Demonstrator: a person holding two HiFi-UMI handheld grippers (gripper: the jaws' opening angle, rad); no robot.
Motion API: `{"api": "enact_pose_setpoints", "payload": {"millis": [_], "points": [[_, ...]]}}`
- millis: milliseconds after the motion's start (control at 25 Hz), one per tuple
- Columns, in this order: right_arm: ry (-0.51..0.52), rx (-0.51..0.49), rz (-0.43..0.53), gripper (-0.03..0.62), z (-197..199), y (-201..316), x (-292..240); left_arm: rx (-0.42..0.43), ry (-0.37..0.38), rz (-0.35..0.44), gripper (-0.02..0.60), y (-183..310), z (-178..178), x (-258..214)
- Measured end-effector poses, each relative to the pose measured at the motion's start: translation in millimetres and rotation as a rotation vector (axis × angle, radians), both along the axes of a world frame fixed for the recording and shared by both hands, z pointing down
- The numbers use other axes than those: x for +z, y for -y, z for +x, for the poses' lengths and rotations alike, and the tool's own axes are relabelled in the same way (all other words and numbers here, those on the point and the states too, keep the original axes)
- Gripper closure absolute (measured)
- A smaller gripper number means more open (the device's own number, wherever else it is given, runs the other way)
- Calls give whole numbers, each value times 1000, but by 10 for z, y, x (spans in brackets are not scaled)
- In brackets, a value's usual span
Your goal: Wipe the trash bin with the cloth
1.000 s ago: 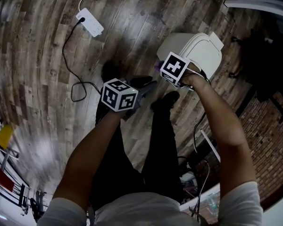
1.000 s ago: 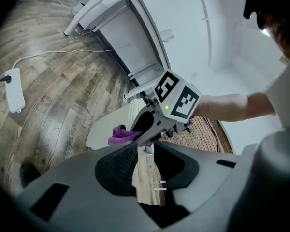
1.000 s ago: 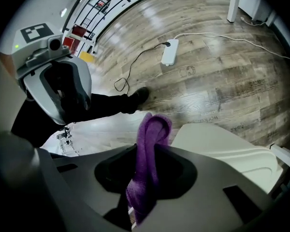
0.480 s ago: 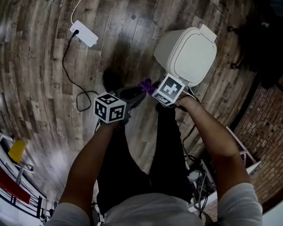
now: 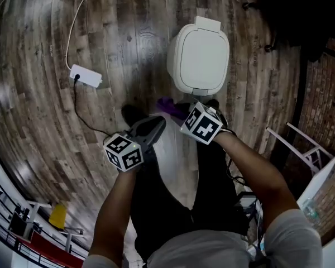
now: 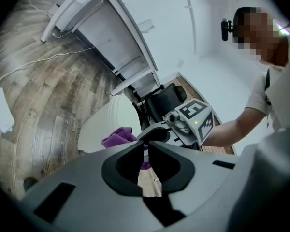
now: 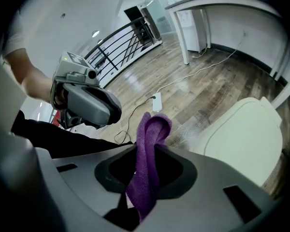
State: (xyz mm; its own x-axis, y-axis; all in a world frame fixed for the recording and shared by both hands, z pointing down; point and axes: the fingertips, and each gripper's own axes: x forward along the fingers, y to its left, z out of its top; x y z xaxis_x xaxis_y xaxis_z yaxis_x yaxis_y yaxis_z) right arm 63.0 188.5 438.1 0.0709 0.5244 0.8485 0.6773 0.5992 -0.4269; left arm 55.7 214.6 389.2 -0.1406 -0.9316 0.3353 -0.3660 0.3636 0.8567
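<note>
With the purple cloth clamped in the jaws of the right gripper just short of the closed trash bin on the floor, and the jaws of the left gripper held together empty, the thin fold could be dragged loose by hard rubbing.

The floor is dark wood boards. A white plug box lies flat on it. A black cord is plugged in at one end and loops over the boards. A thin white cord runs off the other way, toward a long white desk. A brick wall stands at one side, with a white frame near it. A small yellow thing sits far off. Black rails stand at the far end of the room
</note>
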Motion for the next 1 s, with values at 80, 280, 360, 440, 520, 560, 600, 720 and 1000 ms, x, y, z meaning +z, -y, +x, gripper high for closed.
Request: {"api": "enact_pose_setpoints", "payload": {"millis": [80,280,360,440,520,560,600,720,1000], "points": [[48,82,-8,494,-35,193,-94,28,23,1,549,160,-48,-86],[131,296,-13,494,-95,768,-281,111,77,0,548,585,-184,-264],[143,376,-12,494,-106,1032,-331,145,95,-9,548,773,-230,-322],[153,455,-7,493,-136,1333,-372,172,110,-14,548,984,-288,-391],[167,543,-1,493,-198,1648,-418,208,131,-15,548,1199,-374,-485],[174,596,0,494,-240,1794,-442,236,146,-14,548,1297,-433,-540],[182,655,0,494,-288,1929,-463,270,163,-13,548,1388,-504,-595],[203,815,4,493,-385,2307,-532,379,217,-18,548,1663,-717,-749],[196,993,6,493,-195,2872,-544,557,318,-99,548,2201,-958,-819]]}}
